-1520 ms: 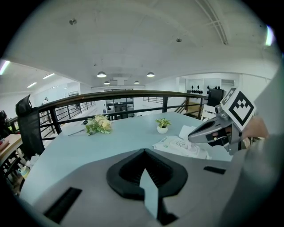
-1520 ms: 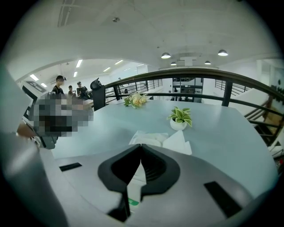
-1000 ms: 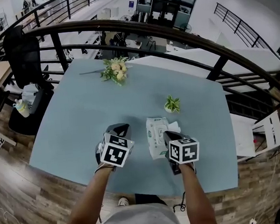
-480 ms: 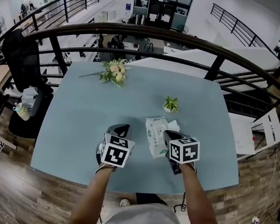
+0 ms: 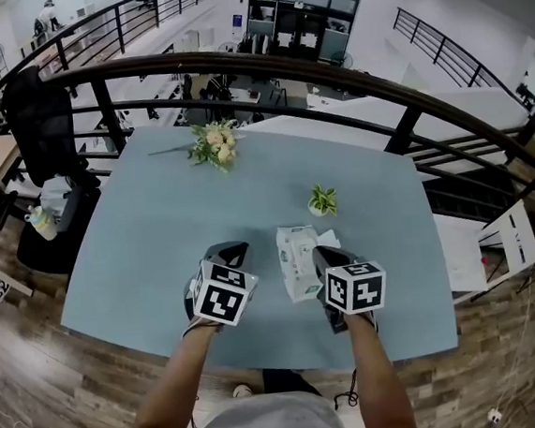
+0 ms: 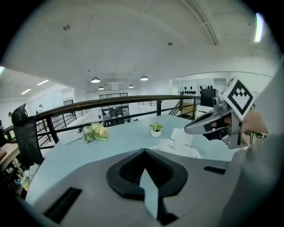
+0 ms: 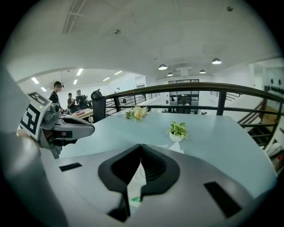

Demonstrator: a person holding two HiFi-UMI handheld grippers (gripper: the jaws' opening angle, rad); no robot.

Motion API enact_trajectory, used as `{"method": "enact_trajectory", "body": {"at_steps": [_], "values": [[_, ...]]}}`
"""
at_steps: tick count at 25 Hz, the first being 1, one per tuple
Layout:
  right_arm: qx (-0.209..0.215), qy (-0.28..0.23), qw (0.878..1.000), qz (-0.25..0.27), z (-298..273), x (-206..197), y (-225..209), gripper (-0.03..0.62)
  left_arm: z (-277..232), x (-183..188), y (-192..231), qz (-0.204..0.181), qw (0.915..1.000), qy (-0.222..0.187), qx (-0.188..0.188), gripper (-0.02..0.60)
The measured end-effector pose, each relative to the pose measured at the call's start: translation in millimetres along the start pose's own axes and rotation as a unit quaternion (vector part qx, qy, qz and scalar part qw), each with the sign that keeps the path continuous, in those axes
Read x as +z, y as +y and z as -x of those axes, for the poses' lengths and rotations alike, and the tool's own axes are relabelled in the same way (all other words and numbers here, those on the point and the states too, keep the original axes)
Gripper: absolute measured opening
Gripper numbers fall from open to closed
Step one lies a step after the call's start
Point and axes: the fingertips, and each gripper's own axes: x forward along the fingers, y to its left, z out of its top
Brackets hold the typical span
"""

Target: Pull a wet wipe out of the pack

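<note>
Right gripper (image 5: 321, 254) is hovering over the right side of the wipe pack (image 5: 296, 262), its jaws pressed together. I am seeing no fold nipped at the tip (the white showing through the gap below looks like the pack underneath). Left gripper (image 5: 233, 252) is hanging just left of the pack, apart from it, jaws likewise together on nothing. The pack is lying flat on the table (image 5: 156, 228), near the front edge, with a wet wipe (image 5: 332, 241) sticking up from its opening beside the right tip.

Risks, as judged:
- Nothing is pinning the pack, so a pull may be lifting the whole pack.
- Closed jaws may be flattening the tuft rather than catching it.

Counting: two grippers, one pack, one raised wipe, one potted plant (image 5: 321, 200), one bunch of flowers (image 5: 212, 146).
</note>
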Motion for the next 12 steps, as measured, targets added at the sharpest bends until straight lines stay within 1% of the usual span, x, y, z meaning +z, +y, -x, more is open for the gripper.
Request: {"method": "enact_trajectory", "body": {"at_steps": [4, 6, 9, 12], "values": [[0.001, -0.020, 1.000, -0.002, 6.6, 10.7, 4.2, 0.008, 5.7, 0.7, -1.3, -0.004, 1.0000, -0.002, -0.001, -0.006], [-0.001, -0.025, 1.000, 0.000, 10.8, 14.2, 5.7, 0.008, 9.4, 2.2, -3.3, -0.009, 0.9999, -0.007, -0.001, -0.006], [-0.005, -0.029, 1.000, 0.001, 16.1, 17.2, 8.1, 0.008, 13.9, 2.9, -6.2, -0.004, 0.9999, -0.009, -0.003, -0.006], [-0.010, -0.033, 0.999, -0.003, 20.9, 17.5, 11.5, 0.008, 19.2, 4.2, -9.3, -0.007, 0.9999, -0.011, -0.008, -0.006]]}}
